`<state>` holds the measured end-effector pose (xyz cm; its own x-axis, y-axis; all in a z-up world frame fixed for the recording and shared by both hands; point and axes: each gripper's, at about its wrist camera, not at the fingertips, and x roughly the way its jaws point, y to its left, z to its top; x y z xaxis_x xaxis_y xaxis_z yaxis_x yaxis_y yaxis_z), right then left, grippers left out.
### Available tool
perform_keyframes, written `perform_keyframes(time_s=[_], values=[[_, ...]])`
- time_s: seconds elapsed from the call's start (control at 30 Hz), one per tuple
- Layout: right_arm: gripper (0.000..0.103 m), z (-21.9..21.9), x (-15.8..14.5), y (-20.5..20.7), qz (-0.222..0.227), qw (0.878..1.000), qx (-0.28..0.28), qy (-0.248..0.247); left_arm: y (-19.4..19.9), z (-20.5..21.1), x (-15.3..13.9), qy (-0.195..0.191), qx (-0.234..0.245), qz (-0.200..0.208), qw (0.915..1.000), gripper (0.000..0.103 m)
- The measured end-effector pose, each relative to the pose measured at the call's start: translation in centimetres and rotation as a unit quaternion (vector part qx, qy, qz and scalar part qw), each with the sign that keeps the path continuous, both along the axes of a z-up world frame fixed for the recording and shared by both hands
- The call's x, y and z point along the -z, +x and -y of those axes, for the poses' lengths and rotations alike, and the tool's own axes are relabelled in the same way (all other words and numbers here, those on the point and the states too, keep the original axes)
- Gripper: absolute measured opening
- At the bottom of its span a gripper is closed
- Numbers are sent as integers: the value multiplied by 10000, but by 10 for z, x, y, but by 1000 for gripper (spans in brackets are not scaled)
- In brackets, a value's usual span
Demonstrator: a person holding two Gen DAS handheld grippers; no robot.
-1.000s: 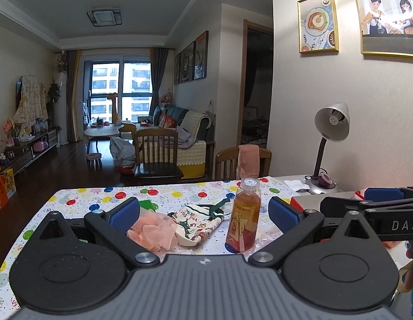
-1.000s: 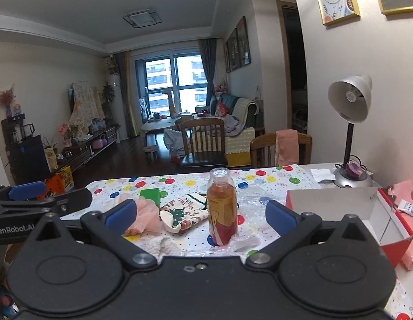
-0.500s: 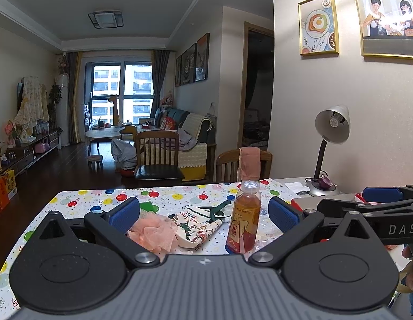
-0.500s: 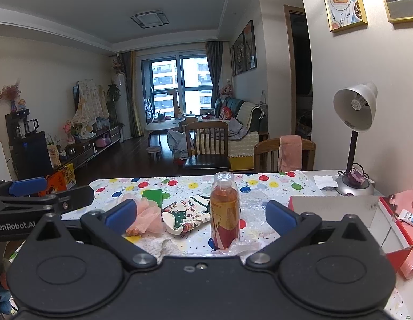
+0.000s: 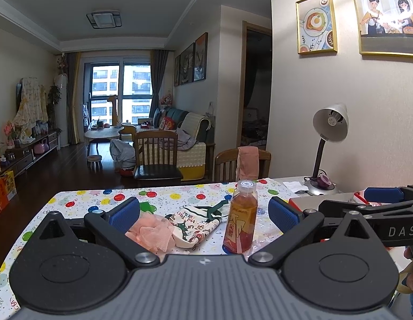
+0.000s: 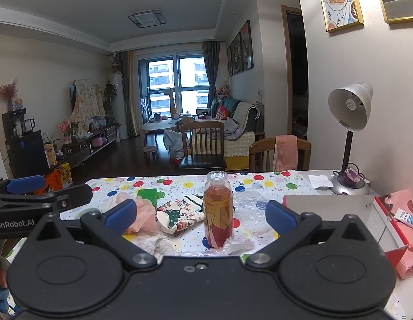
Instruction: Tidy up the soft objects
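Note:
A pink mesh puff (image 5: 150, 233) (image 6: 143, 214) lies on the polka-dot tablecloth (image 5: 163, 196). Touching its right side is a crumpled Christmas-print cloth (image 5: 197, 222) (image 6: 183, 213). A white fluffy cloth (image 6: 153, 242) lies nearer, close under the right gripper. My left gripper (image 5: 203, 213) is open above the table's near edge, puff and printed cloth showing between its blue pads. My right gripper (image 6: 201, 213) is also open and holds nothing, level with the left one.
An amber drink bottle (image 5: 242, 218) (image 6: 217, 208) stands upright right of the cloths, on crinkled plastic (image 6: 246, 205). A green packet (image 6: 147, 194) lies behind the puff. An open red box (image 6: 326, 208), a tube (image 6: 407, 216) and a desk lamp (image 6: 347, 138) occupy the right side. Chairs stand beyond the far edge.
Both views have shifted only slightly. Nothing on the table has moved, and both grippers stay open.

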<state>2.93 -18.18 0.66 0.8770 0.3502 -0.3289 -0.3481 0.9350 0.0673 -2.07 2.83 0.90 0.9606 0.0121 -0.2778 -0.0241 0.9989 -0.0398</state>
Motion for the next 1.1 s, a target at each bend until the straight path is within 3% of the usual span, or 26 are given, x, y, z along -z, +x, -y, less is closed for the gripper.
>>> perform_keyframes(time_s=[0.63, 1.1], values=[[103, 1, 9, 11, -271, 9995, -119, -133, 18, -3, 10, -355, 39, -335, 9988, 103], [103, 4, 31, 46, -653, 9974, -300, -58, 41, -10, 27, -471, 102, -715, 9963, 103]])
